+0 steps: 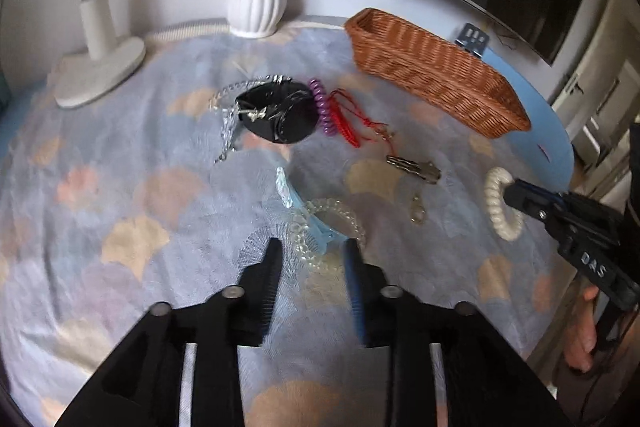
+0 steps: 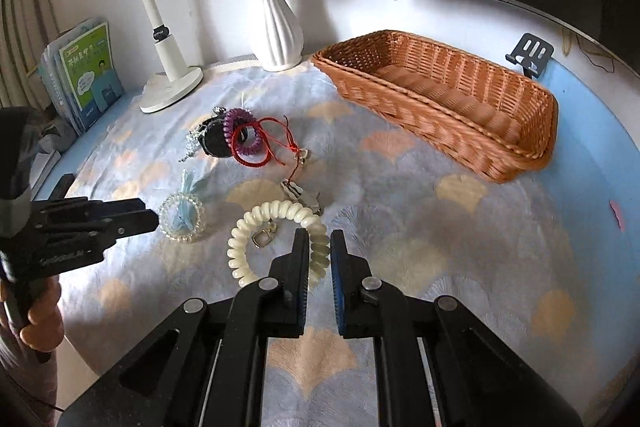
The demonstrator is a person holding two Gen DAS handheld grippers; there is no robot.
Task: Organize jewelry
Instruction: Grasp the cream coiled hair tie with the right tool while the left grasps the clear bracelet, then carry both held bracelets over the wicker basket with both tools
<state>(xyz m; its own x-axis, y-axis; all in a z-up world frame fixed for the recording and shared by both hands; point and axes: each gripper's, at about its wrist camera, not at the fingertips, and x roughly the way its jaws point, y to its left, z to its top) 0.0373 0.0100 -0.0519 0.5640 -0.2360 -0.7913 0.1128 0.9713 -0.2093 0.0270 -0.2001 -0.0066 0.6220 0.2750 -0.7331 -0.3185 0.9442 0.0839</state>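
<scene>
1. Basket (image 2: 440, 95), far right, looks empty. Judged: sorting barely begun.
2. Right gripper (image 2: 319, 247) clenched on the cream coil (image 2: 276, 211), near centre; coil ring hangs from the jaws just over the cloth (image 2: 460, 227), a small clasp (image 2: 262, 239) inside its loop.
3. Left gripper (image 1: 312, 253) released, jaws apart, either side of the clear coil (image 1: 332, 215) with its blue ribbon; pads not pressing it.
4. Still loose, mid-table: purple coil (image 2: 240, 131), red cord (image 2: 272, 143), black piece (image 2: 212, 143), keys (image 2: 300, 195).
5. Room: open cloth lies between the cream coil and the basket, nothing in the way. Basket's near wall must be cleared. Vase (image 2: 278, 31) and lamp (image 2: 168, 67) stand far left, well apart from that path.
</scene>
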